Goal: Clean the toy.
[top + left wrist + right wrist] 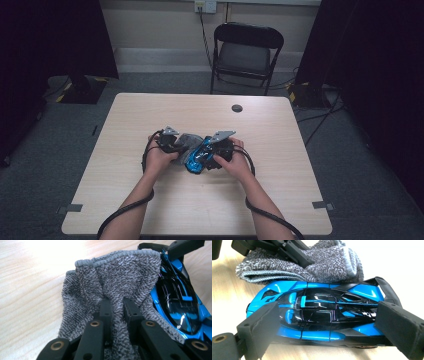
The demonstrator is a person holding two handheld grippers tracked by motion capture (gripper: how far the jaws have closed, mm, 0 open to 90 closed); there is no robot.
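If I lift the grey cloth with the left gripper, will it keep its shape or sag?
Probably sag: the grey cloth bunches into folds where the left gripper pinches it. Its looped terry weave looks grippy, so slipping seems unlikely. It lies against the blue toy car and may drag across it.

The person's forearms are bare, with no sleeves in the lower part of the high view. Each hand carries a black gripper: the left gripper and right gripper each bear a grey three-cornered plate on top, near the frame's centre. A black cable loops from each gripper and trails along the forearm to the bottom edge. In the left gripper view, black linkage bars with brass-coloured rivets rise from the bottom. In the right gripper view, the jaws are matte black blocks at lower left and lower right.
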